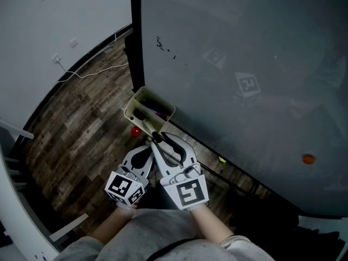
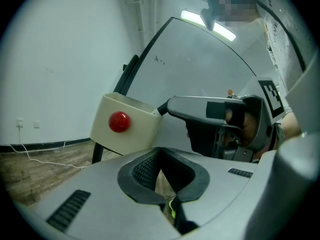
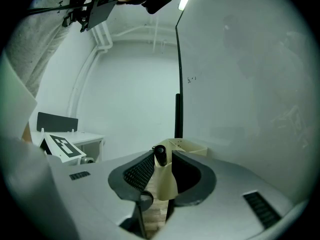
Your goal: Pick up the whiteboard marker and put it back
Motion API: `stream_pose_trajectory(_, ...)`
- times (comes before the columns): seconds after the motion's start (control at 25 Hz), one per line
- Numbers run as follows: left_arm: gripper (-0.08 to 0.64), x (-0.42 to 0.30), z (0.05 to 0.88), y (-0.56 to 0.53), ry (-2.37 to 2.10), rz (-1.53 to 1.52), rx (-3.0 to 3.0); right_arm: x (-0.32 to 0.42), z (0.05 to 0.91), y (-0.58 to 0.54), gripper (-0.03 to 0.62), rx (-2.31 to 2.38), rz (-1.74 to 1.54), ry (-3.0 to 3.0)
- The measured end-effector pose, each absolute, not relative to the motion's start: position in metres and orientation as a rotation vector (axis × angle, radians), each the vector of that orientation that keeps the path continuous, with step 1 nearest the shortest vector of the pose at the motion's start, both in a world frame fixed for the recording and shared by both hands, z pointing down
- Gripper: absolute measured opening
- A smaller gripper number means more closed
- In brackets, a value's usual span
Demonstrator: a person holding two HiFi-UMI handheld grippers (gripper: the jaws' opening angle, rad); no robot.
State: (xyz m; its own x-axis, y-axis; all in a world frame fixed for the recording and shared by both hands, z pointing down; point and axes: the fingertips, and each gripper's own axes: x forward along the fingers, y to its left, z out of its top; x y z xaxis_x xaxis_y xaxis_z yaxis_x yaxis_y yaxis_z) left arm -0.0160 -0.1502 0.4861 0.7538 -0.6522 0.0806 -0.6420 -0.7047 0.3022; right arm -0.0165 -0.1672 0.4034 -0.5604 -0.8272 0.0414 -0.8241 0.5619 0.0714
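Note:
A black whiteboard marker [image 1: 150,128] [image 3: 160,154] is clamped in my right gripper [image 1: 158,139] [image 3: 161,165], which is shut on it. The marker's far end reaches over the rim of the cream tray [image 1: 167,103] [image 2: 137,129] [image 3: 192,147] fixed at the whiteboard's [image 1: 244,58] lower left corner. Other markers lie inside the tray. A red round magnet [image 1: 136,131] [image 2: 119,121] sits on the tray's outer wall. My left gripper [image 1: 143,155] [image 2: 160,170] is just left of the right one, below the tray, shut with nothing in it.
An orange magnet [image 1: 308,159] sticks low on the board at the right. A white cable [image 1: 98,72] runs over the wooden floor [image 1: 81,124] to a wall socket [image 1: 56,58]. A white desk [image 3: 75,136] stands at the left in the right gripper view.

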Motion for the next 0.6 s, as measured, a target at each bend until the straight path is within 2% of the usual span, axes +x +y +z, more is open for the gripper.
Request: stream_pose_trajectory(0.6,0.015,-0.028,0.478,-0.134,-1.017,-0.070,2.651,-0.012,0.413,-0.136,0.105,1.497,-0.049,-2.667)
